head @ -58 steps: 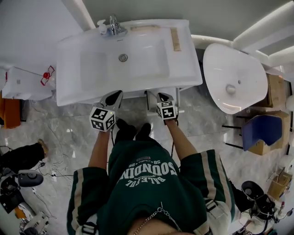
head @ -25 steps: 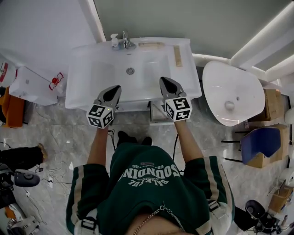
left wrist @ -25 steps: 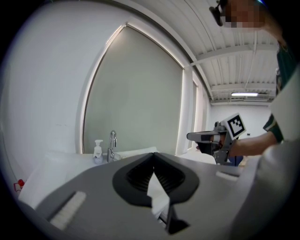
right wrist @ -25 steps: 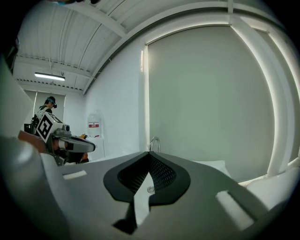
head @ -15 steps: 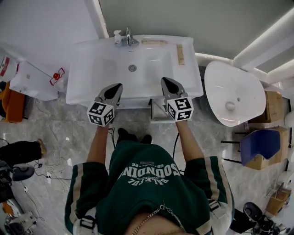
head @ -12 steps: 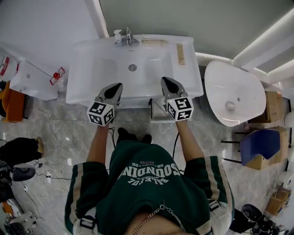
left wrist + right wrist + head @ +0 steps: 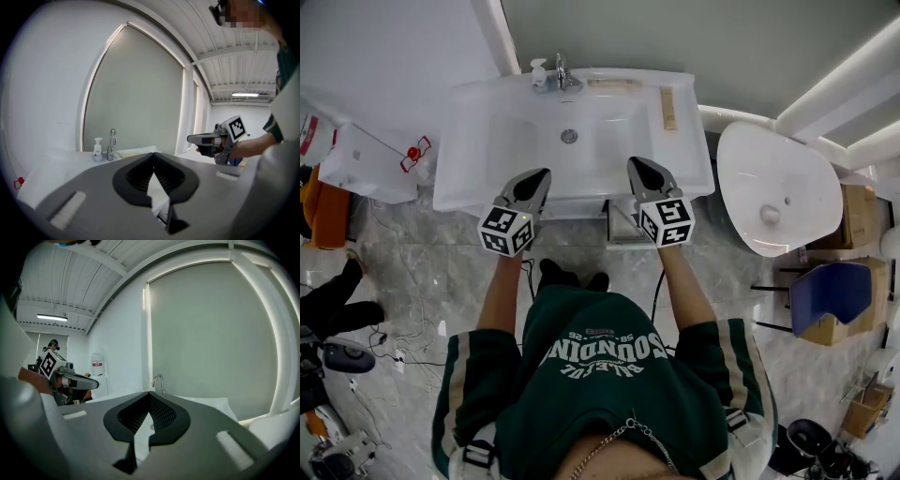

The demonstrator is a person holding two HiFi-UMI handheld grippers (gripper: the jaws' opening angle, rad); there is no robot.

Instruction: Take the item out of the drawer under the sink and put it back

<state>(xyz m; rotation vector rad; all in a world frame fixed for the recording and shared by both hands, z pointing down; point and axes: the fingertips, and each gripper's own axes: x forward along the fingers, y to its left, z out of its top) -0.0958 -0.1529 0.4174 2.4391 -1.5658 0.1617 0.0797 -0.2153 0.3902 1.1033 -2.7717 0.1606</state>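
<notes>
Raised from under the sink [image 7: 487, 141], my left claw [image 7: 539, 174] and right claw [image 7: 634, 163] hover above its near rim, jaws together, empty.

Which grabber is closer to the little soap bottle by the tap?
Left. The left gripper is at the sink's front edge, almost in line with the soap bottle; the right gripper sits farther right.

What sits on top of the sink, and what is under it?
On the sink rim: a tap, a pump bottle, a pale strip and a second strip. Underneath, the sink itself covers nearly everything; the drawer and its contents cannot be seen.
</notes>
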